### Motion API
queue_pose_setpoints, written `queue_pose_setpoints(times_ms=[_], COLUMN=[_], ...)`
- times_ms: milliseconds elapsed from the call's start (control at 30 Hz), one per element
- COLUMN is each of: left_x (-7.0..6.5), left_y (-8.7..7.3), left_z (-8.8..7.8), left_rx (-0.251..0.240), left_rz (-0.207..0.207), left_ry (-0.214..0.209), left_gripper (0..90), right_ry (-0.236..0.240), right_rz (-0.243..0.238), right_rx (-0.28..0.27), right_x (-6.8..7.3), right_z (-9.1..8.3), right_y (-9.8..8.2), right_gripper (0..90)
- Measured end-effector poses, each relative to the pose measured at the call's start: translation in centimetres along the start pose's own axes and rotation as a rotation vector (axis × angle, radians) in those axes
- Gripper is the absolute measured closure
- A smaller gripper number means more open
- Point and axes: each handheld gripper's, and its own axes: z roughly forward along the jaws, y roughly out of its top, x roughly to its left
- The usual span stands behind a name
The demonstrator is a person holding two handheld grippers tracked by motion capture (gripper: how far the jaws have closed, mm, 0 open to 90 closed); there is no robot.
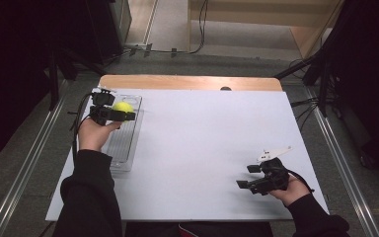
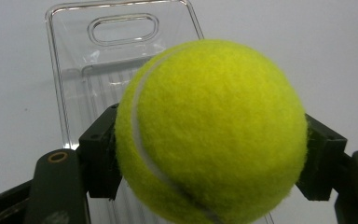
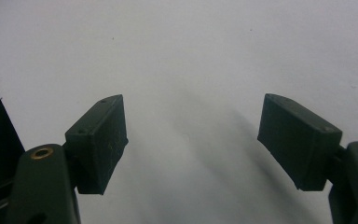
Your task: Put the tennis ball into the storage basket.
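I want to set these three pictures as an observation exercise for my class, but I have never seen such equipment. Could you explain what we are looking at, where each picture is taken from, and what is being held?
A person sits at a white table and holds a hand tool in each hand, each ending in a two-jaw gripper. The high view looks down from above the person. The other two pictures come from small cameras riding on the tools, looking along the black jaws. The left gripper is shut on a yellow-green tennis ball, held above a clear plastic tray that lies on the table's left side. The right gripper is open, with nothing between its jaws, over bare table.
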Motion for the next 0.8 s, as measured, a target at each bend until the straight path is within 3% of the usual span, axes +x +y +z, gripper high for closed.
queue_pose_setpoints(times_ms=[533,800], left_x=[0.41,0.21], left_y=[-0.28,0.10], left_z=[0.55,-0.26], left_rx=[0.029,-0.018], left_rz=[-0.011,-0.014], left_ry=[0.005,0.003], left_gripper=[25.3,17.6], right_ry=[0.001,0.000], right_rz=[-0.001,-0.001], right_rx=[-0.001,0.000], right_x=[0.01,0.02], right_z=[0.03,0.04], right_y=[0.01,0.01], right_gripper=[21.7,21.7])
